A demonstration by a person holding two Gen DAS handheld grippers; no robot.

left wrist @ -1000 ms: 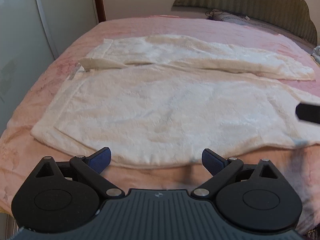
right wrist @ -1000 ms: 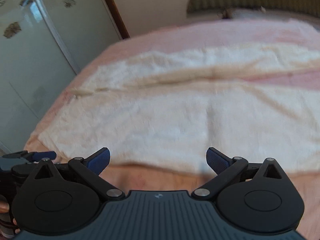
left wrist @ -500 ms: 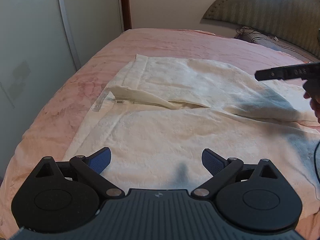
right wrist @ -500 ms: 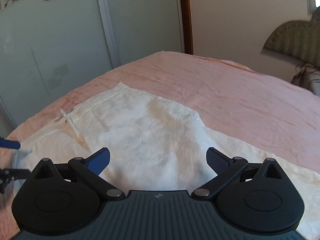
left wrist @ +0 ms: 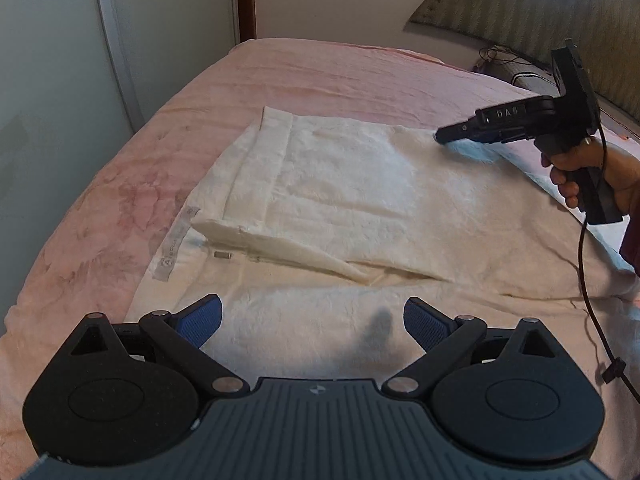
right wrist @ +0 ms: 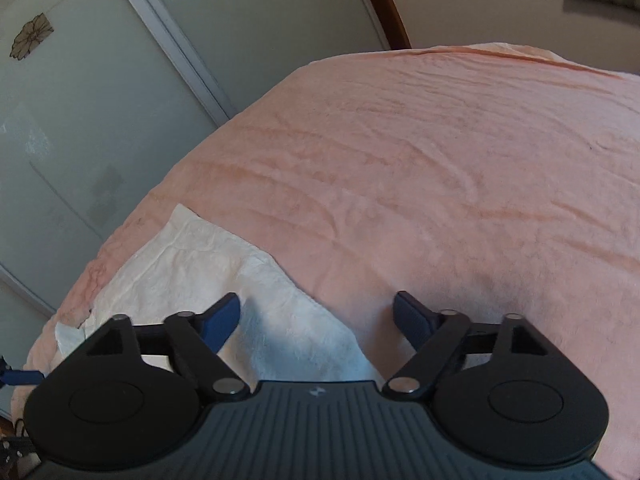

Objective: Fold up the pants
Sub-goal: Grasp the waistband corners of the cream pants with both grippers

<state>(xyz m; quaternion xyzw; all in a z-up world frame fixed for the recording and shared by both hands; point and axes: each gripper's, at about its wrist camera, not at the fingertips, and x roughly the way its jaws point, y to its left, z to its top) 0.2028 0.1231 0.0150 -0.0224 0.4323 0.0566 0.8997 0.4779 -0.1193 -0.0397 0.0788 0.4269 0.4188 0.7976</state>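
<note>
The bed (left wrist: 344, 68), under a pink cover, fills both views, with a sliding wardrobe door (right wrist: 80, 128) beyond its far side and a padded headboard (left wrist: 532, 4) at one end. The white pants (left wrist: 360, 216) lie flat across the cover, unfolded, waistband (left wrist: 260, 168) toward the wardrobe side. Their long axis runs from that waistband off to the right in the left wrist view, so the legs trail toward the person's hand (left wrist: 580, 168).

The left gripper (left wrist: 312, 322) hangs over the near edge of the pants by the waist, fingers spread wide with nothing between them. The right gripper (right wrist: 316, 314) sits over the far edge of the pants, where the white cloth meets pink cover. Its jaws have just been closing and are now part-way in, still apart. The cloth edge lies under and between the fingers, but the pads do not look to be pressing it yet.

Small details: a white label (left wrist: 174, 244) lies along the waist, with a little metal clasp (left wrist: 222, 255) beside the open fly.

I judge the far edge, nearer the right gripper, is the one to pinch and carry toward the near side, folding leg over leg along the long axis.
</note>
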